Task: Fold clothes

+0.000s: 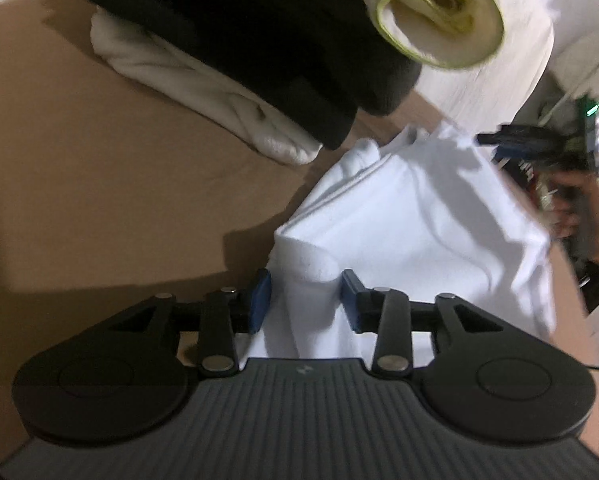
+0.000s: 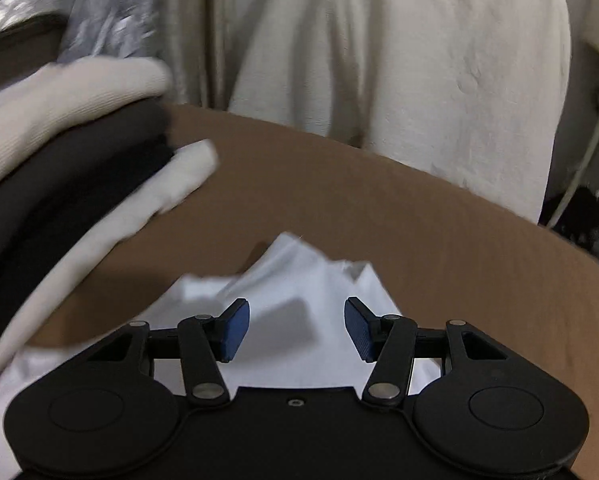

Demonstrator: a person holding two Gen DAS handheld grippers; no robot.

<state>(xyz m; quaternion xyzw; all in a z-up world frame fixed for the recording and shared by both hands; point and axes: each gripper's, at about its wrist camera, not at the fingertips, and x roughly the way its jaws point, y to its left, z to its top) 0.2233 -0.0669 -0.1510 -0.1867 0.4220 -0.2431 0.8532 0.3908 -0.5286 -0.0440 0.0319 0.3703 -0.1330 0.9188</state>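
A white garment lies crumpled on the brown surface. In the left wrist view my left gripper is closed partway on a thick fold of it, and the cloth fills the gap between the blue pads. The garment stretches away to the right, where a hand holds the right gripper at its far edge. In the right wrist view the right gripper stands open just above the white garment, with nothing pinched between its pads.
A stack of folded clothes, black on a white towel, sits at the back left and shows again as the stack. A rolled white item with a yellow-green edge lies behind. Cream fabric hangs beyond the surface edge.
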